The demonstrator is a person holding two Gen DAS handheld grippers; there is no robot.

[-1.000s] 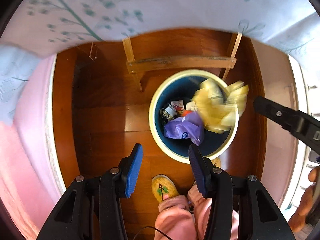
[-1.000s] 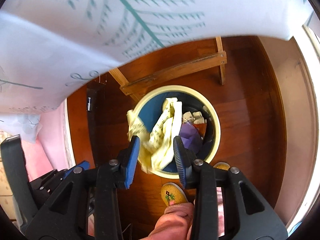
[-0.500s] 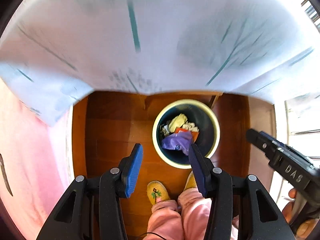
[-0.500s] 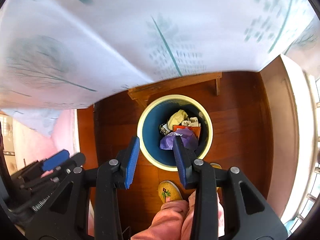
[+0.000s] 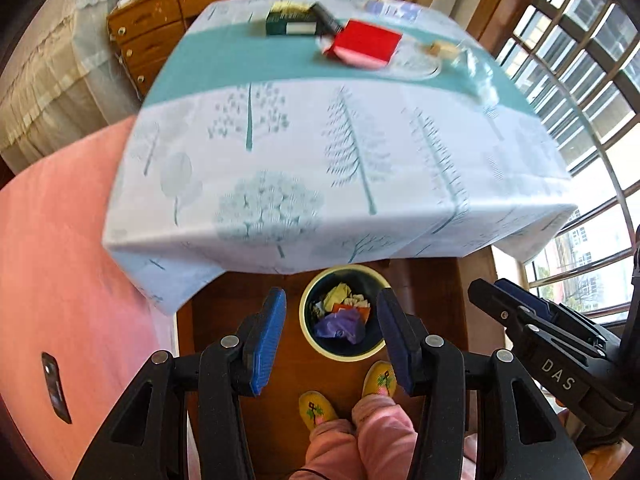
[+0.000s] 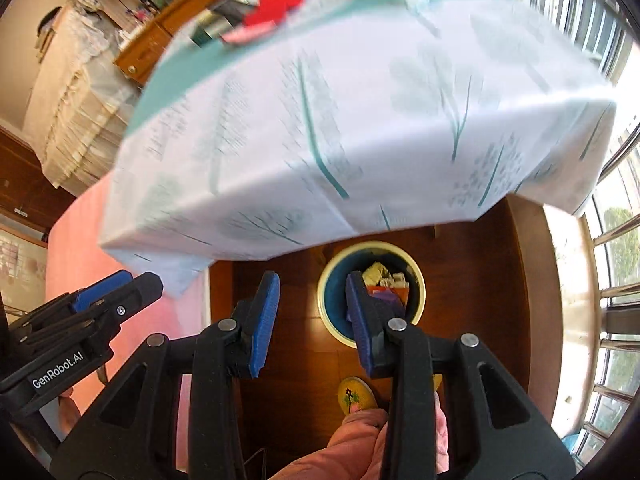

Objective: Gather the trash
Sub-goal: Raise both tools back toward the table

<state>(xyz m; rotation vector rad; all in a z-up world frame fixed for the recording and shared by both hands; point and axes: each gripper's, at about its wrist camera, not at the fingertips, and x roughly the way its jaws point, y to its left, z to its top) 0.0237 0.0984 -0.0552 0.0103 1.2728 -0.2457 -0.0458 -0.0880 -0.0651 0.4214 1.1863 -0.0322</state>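
You are holding both the left gripper point(image 5: 331, 336) and right gripper point(image 6: 311, 322) agape, empty — the crinkly wrapper point(image 5: 478, 74) looks light, flimsy; pinch its edge.

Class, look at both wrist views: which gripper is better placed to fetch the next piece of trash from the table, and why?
Probably the right gripper. Both are open and empty above the bin, but the crumpled clear wrapper lies on the table's right side.

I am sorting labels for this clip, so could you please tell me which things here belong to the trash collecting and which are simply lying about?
Part of the job:
- bin on the floor
- trash inside it
- left gripper, open and empty
- right gripper, open and empty

Just lying about:
- red box on the table
- dark box behind it
- tablecloth
- slippers
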